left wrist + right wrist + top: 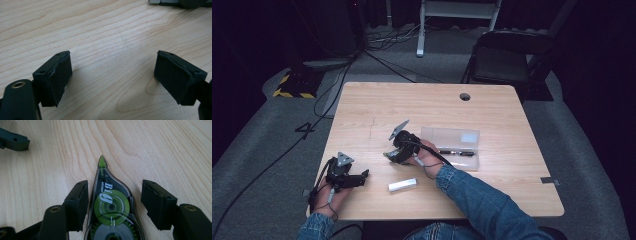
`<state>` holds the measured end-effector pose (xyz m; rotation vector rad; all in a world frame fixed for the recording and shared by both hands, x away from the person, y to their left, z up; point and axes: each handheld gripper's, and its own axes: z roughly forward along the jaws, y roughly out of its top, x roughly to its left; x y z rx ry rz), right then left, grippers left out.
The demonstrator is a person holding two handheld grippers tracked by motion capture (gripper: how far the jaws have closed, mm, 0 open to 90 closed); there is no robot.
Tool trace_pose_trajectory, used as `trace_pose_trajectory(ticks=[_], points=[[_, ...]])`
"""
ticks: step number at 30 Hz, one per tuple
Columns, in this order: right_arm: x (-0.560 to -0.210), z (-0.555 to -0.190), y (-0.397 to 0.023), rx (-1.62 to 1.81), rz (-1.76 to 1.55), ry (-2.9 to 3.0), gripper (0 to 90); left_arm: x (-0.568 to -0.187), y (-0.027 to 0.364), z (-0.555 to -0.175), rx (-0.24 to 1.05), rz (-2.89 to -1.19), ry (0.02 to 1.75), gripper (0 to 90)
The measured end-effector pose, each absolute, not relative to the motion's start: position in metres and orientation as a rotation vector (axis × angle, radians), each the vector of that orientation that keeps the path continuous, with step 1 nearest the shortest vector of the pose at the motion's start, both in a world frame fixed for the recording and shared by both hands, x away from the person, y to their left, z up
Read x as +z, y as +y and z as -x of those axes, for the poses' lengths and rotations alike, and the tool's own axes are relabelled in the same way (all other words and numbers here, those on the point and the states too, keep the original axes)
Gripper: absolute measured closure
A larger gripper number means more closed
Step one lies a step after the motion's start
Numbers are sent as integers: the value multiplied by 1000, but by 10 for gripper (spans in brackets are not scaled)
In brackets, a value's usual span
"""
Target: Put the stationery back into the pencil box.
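A correction-tape dispenser point(110, 202), smoky clear with green wheels and a green tip, lies flat on the wooden table point(492, 110). My right gripper point(115, 187) straddles it, open: one pad sits close against the dispenser's side, while a strip of bare wood shows before the other pad. In the high view this right gripper point(388, 155) is low over the table's middle, tilted down to the left. My left gripper point(363, 175) rests at the table's front left, and its jaws point(112, 67) stand wide open over bare wood with nothing between them.
A clear plastic case point(452, 142) holding pens lies just right of my right hand. A small white block point(402, 185) lies near the front edge between the two hands. A cable hole point(465, 96) is at the back. A folding chair point(507, 60) stands behind the table.
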<state>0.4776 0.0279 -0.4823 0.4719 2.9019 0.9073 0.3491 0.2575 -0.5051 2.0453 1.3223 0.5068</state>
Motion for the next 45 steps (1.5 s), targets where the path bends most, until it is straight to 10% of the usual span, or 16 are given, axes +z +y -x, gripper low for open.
trace_pose_trajectory(ticks=[45], points=[[-455, -466, 25, 916, -424, 2901, 541, -505, 257, -349, 507, -2043, 1323, 152]])
